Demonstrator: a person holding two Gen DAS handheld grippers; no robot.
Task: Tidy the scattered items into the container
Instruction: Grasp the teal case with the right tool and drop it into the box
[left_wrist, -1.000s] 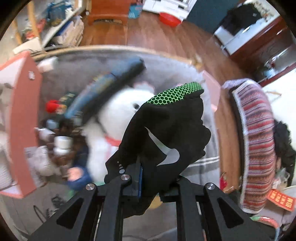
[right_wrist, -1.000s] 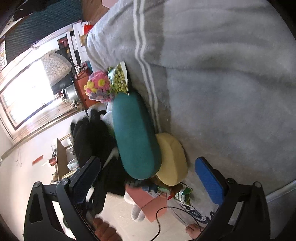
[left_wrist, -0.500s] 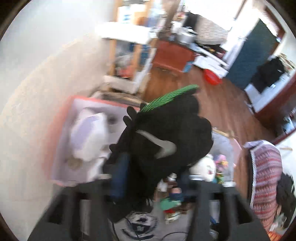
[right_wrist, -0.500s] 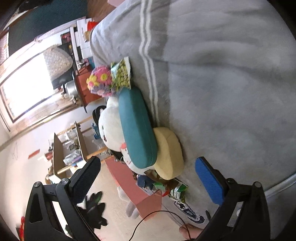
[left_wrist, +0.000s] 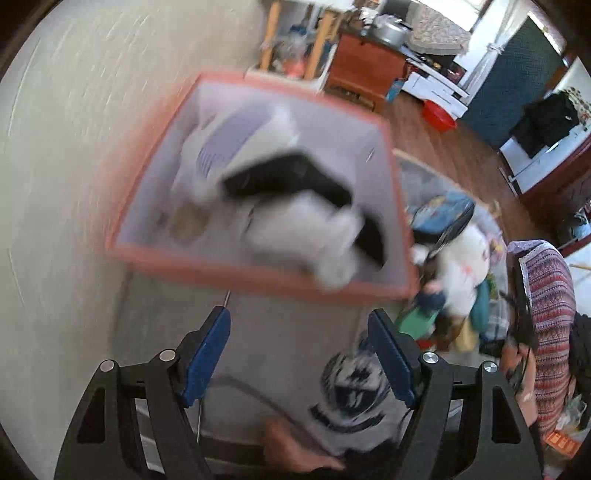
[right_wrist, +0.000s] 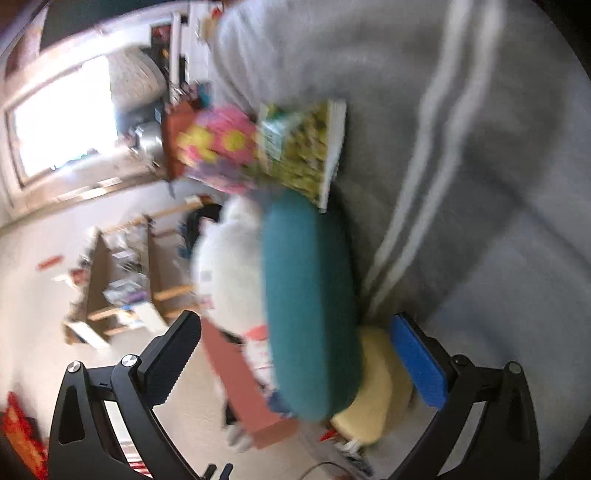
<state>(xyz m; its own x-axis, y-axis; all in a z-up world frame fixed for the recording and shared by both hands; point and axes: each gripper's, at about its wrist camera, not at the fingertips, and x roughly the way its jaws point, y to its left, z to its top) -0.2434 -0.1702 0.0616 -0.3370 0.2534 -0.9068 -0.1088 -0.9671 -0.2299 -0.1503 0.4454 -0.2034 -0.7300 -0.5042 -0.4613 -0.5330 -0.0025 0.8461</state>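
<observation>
The black glove (left_wrist: 291, 181) is seen dropped in the pink container (left_wrist: 258, 277), the left gripper (left_wrist: 299, 354) jaws having just been opening, now wide and empty above it, while the right gripper (right_wrist: 295, 354), jaws wide, is brought toward the teal case (right_wrist: 310, 302) beside that container, judged the next pick.

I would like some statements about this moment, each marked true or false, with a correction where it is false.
1. The left gripper holds a black glove. False: its jaws have just been opening and nothing is between them; the black glove lies in the pink box.
2. The pink box already holds white items. True, though blur hides what they are.
3. The right gripper is open. True: its fingers stand wide apart.
4. The teal case is red. False: it is teal.
5. The teal case lies beside a white plush toy. True.
</observation>
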